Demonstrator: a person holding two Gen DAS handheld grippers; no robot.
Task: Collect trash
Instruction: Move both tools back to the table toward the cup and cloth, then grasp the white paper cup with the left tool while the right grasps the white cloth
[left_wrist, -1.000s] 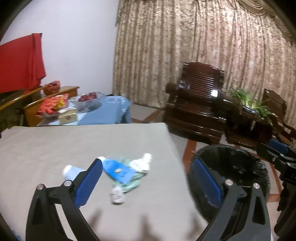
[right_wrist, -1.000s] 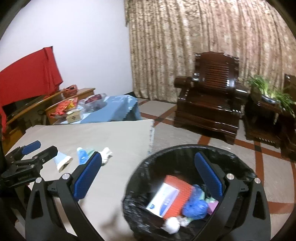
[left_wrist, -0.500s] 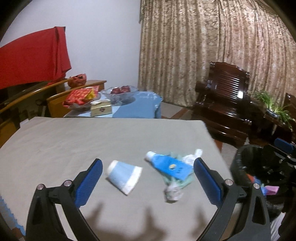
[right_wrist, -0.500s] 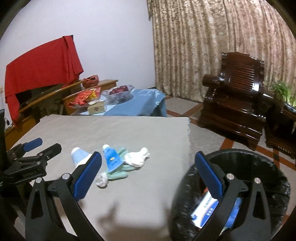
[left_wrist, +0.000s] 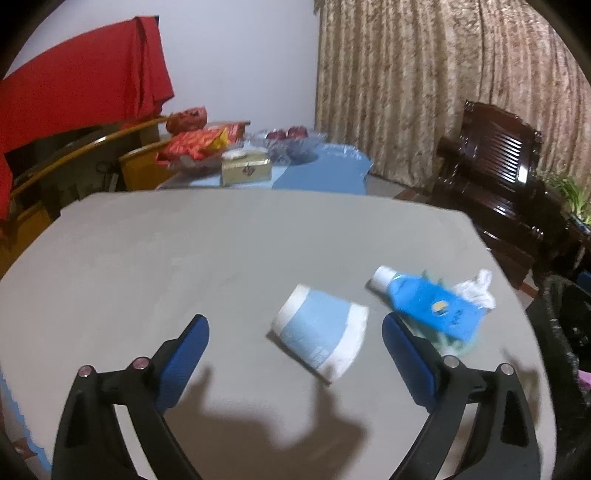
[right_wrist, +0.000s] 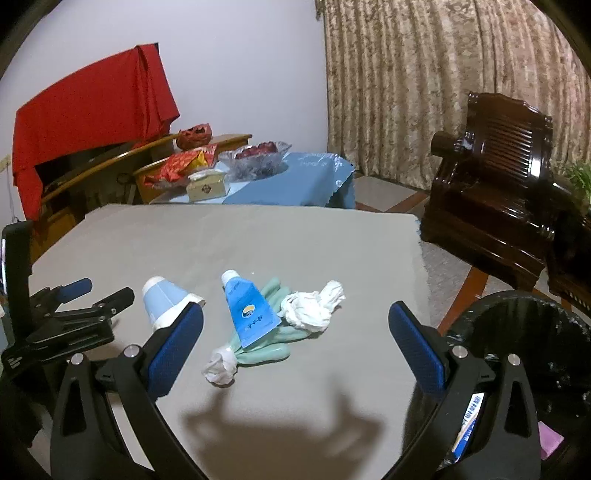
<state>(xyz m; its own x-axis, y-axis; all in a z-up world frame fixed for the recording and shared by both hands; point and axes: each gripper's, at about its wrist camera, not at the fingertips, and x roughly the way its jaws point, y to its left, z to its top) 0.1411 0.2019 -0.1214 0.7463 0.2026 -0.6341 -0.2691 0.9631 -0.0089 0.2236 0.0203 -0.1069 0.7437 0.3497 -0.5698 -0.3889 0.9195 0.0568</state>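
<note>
On the grey table (left_wrist: 184, 251) lie a crushed light-blue paper cup (left_wrist: 320, 331), a blue tube (left_wrist: 424, 301), a green glove (right_wrist: 275, 343) under the tube and white crumpled tissue (right_wrist: 312, 310). The cup (right_wrist: 164, 299) and tube (right_wrist: 248, 312) also show in the right wrist view. A smaller tissue wad (right_wrist: 219, 367) lies at the glove's near end. My left gripper (left_wrist: 295, 354) is open and empty, just short of the cup. My right gripper (right_wrist: 295, 338) is open and empty, above the tube and glove. The black-lined trash bin (right_wrist: 517, 332) stands right of the table.
The bin (left_wrist: 565, 332) holds a box (right_wrist: 467, 421) and other trash. A dark wooden armchair (right_wrist: 495, 184) stands beyond the table's right edge. A low table with a blue cloth (right_wrist: 295, 177), a glass bowl and a tissue box stands behind. Curtains cover the back wall.
Both grippers swung left from the bin toward the table. The left gripper now faces the cup; the right faces the tube, glove and tissue. Both stayed open.
</note>
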